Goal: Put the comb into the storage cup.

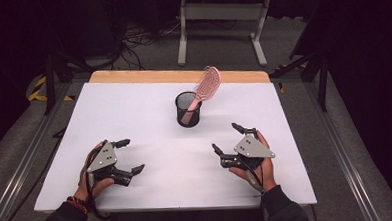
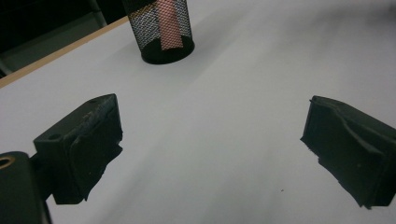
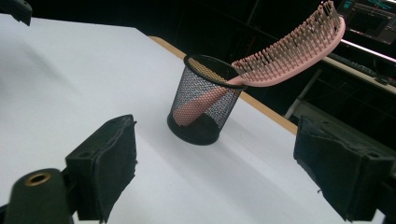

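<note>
Black mesh cup (image 1: 188,109) holding pink hairbrush (image 1: 203,90) handle-down, both claws (image 1: 127,156) (image 1: 226,138) spread, empty

Left gripper (image 2: 212,154): fingers (image 2: 84,149) spread wide, nothing between them
Mesh cup (image 2: 163,32): black, upright on the white worktop (image 2: 210,116), well ahead
Inside cup: pink handle (image 2: 168,25)
Worktop edge: wooden strip, upper left
</note>
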A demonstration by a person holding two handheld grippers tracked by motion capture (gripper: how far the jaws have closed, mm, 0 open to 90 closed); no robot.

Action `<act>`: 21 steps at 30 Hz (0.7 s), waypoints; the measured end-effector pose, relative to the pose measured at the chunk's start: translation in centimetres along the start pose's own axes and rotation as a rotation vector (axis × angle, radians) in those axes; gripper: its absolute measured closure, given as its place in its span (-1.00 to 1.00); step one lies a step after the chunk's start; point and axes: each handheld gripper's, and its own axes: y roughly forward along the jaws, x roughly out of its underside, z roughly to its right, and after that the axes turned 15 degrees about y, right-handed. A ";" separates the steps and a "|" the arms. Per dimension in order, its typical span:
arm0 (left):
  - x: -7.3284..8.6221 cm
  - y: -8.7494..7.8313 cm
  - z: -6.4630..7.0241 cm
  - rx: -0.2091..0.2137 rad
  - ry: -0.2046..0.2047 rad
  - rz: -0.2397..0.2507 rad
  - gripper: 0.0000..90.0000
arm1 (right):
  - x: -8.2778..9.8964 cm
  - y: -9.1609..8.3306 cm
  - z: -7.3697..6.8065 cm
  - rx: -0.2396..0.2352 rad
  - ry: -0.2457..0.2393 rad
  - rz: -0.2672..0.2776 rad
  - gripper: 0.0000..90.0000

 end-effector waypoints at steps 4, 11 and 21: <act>0.0 0.0 0.0 0.001 -0.001 -0.001 -0.88 | 0.5 -0.1 0.0 0.003 -0.002 -0.012 -0.70; 0.0 0.0 0.0 0.000 -0.002 -0.003 -0.88 | 1.1 -0.5 0.2 0.008 0.002 -0.017 -0.70; 0.1 -0.1 0.0 -0.001 0.000 -0.002 -0.88 | 2.0 -1.3 0.6 0.027 -0.011 -0.031 -0.71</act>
